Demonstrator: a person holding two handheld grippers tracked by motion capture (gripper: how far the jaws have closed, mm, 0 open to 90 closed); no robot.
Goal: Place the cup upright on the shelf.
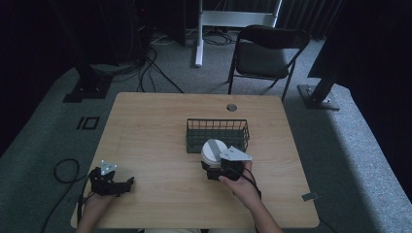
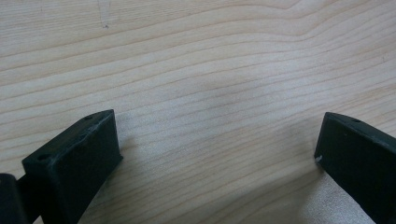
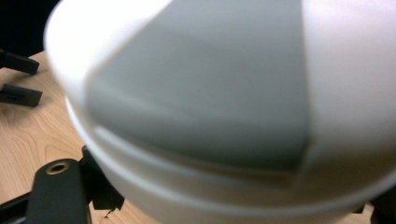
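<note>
Basket (image 1: pixel 217 134) is sitting just above the right gripper (image 1: pixel 224 167) at frame center, looking empty. That gripper is pinching a white-and-grey round container (image 1: pixel 213 151), tilted toward the basket's near rim. Left gripper (image 1: pixel 111 180) is resting at lower left on the table (image 1: pixel 145 126), well apart, jaws spread.

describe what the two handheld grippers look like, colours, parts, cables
Both are black, blocky tools. The left gripper has two thick, square-ended black jaws with small screw holes, and a grey three-cornered plate on top. The right gripper carries a larger grey three-cornered plate. A black cable trails from each. The forearms are bare, no sleeves in view.
</note>
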